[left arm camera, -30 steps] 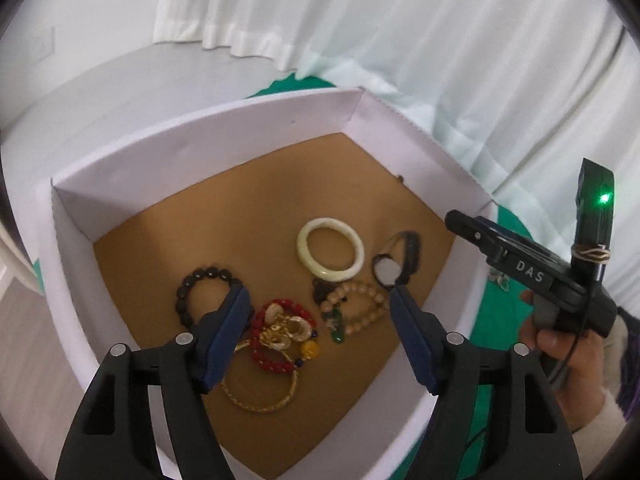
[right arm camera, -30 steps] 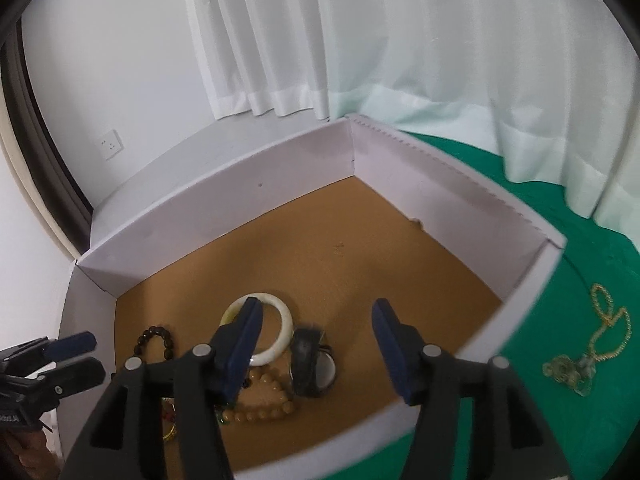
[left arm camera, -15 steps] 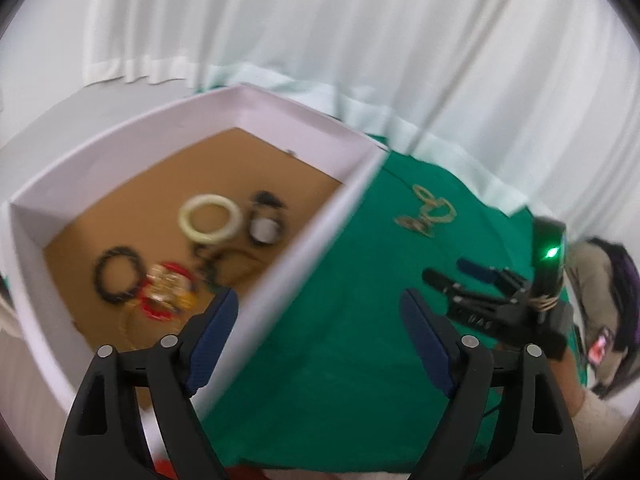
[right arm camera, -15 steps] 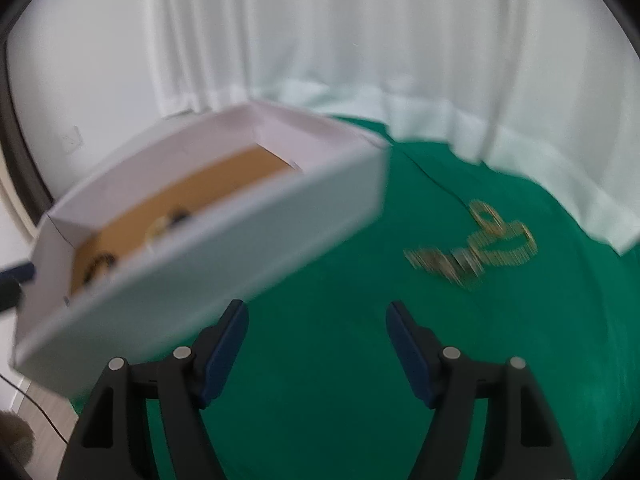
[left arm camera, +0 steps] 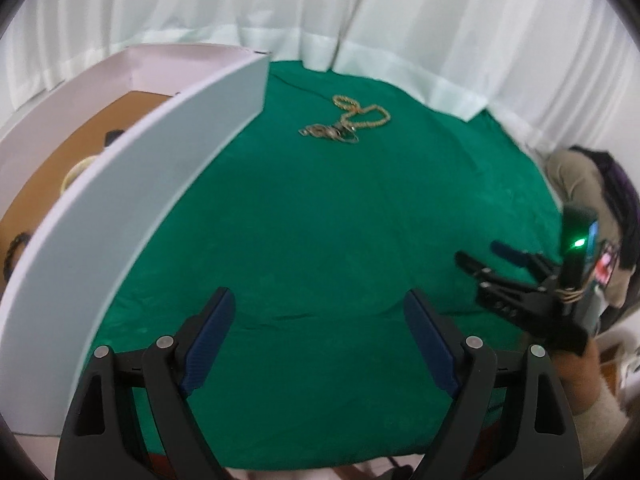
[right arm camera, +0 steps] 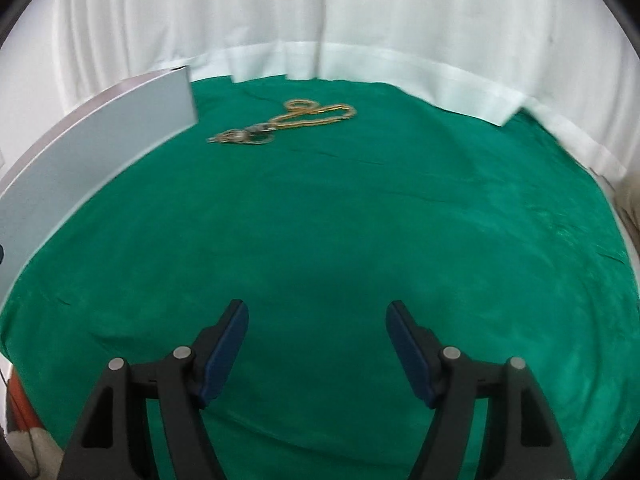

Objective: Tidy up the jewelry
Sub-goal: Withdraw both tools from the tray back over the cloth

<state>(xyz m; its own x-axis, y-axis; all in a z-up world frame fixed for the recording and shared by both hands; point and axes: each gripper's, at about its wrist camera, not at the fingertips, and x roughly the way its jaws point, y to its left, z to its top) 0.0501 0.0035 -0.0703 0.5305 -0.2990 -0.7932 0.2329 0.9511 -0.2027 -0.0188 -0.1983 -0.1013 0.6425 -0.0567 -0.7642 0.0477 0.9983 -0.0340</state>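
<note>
A gold chain necklace [left arm camera: 348, 120] with a pendant lies on the green cloth [left arm camera: 320, 220], far ahead of both grippers and just right of the white box [left arm camera: 140, 184]. The necklace [right arm camera: 288, 124] and the box wall [right arm camera: 92, 148] also show in the right wrist view. Over the wall I see part of a pale bangle [left arm camera: 76, 172] and a dark bead bracelet [left arm camera: 16, 244] on the brown floor. My left gripper [left arm camera: 318, 294] hangs open over bare cloth. My right gripper [right arm camera: 316, 308] is open too, with nothing between its pads, and shows at the right [left arm camera: 478, 251].
White curtains [right arm camera: 320, 20] hang behind the table and drape onto the cloth's far edge. A person's torso [left arm camera: 580, 184] is at the right, with a hand on the right gripper's handle. The cloth's near edge runs just below my left gripper.
Both grippers have swung right, from above the box's inside to over the green cloth. The box now sits at the left and the necklace has come into view. Both jaws stand slightly wider.
</note>
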